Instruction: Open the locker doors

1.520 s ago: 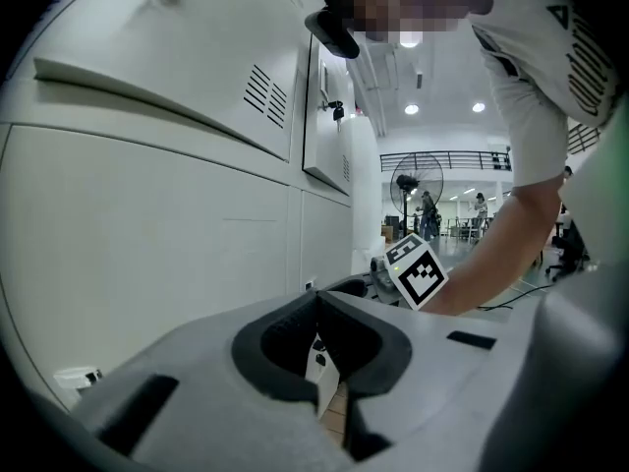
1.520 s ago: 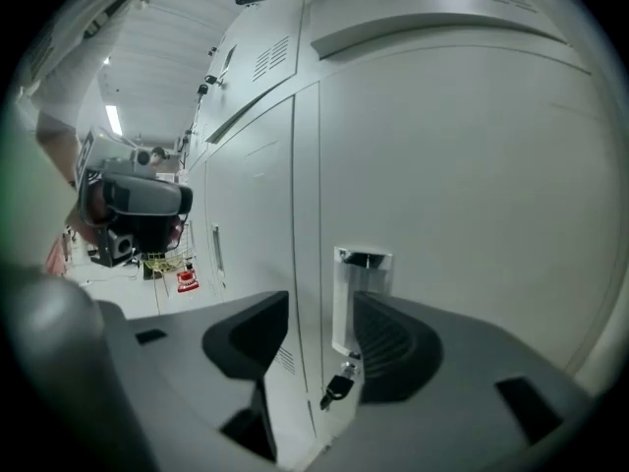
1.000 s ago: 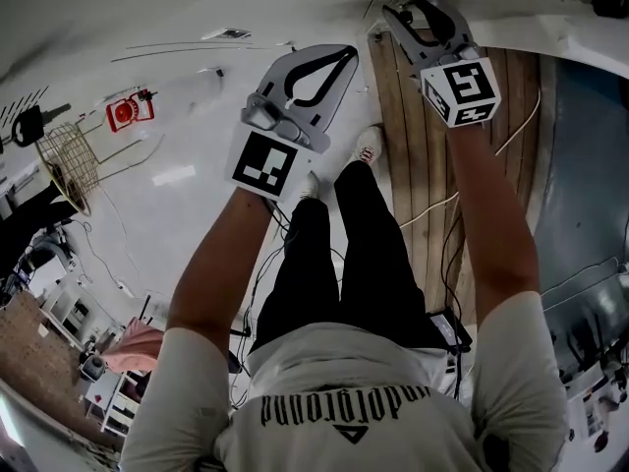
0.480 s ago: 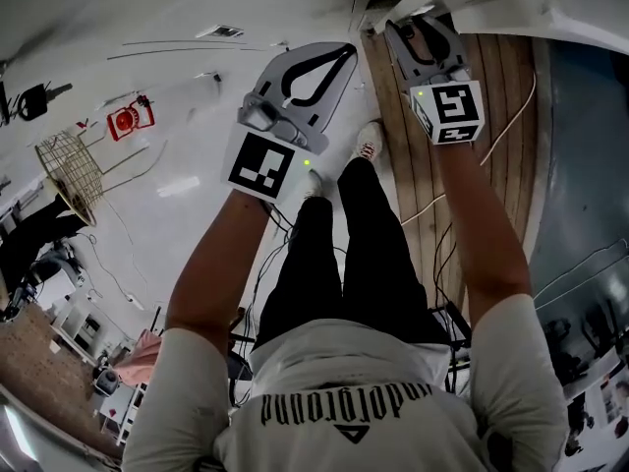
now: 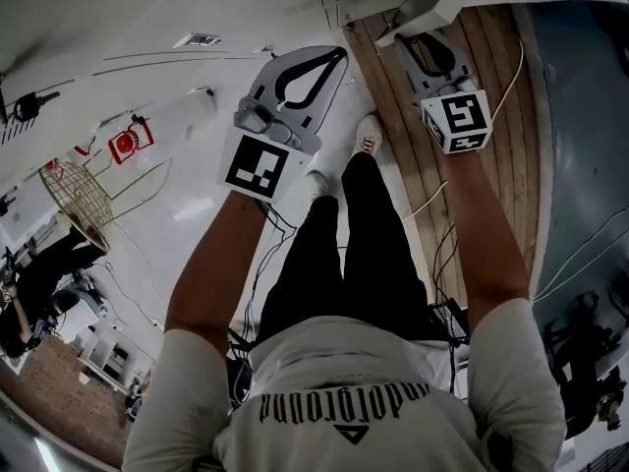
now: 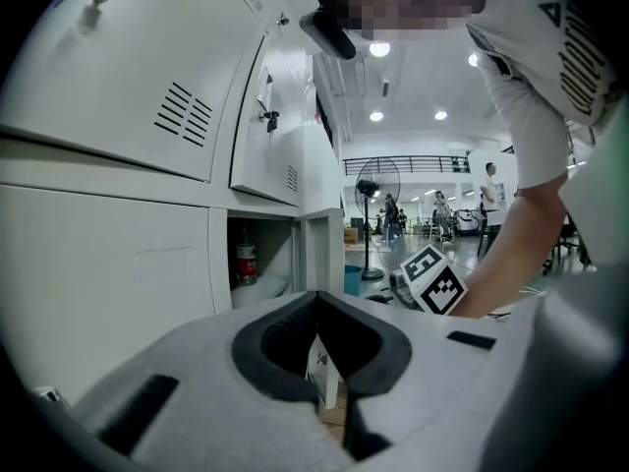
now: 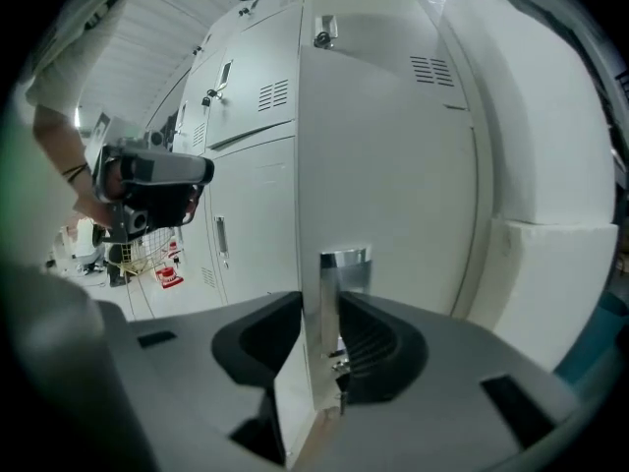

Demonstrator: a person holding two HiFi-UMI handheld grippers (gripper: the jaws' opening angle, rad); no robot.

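Right now the white locker bank (image 7: 251,155) fills the space ahead of you, and everything else is best placed against it. One tall locker door (image 7: 393,165) stands swung out from the bank's front, seen edge-on in the right gripper view, its vented face to the right of its free edge. That edge runs upright, top to bottom, so its long axis is vertical and the hinge line sits back at the bank. Your right gripper (image 7: 319,313) is the one at work: it points at the bank with the door's free edge between its jaws, which have just been closing, and the pads look to be pressed onto both faces of the edge. Your left gripper (image 5: 334,59) hangs off to the left, farther out from the bank, its jaws pressed together on nothing. Just beyond the right jaws, a small chrome handle (image 7: 344,260) sits on the door edge. Since the door lies straight ahead of the right tool and pivots at the bank, the next move is probably a sideways arc about that hinge, not a straight pull. A slip off the thin edge is the likely risk, so keep the right gripper square to it.
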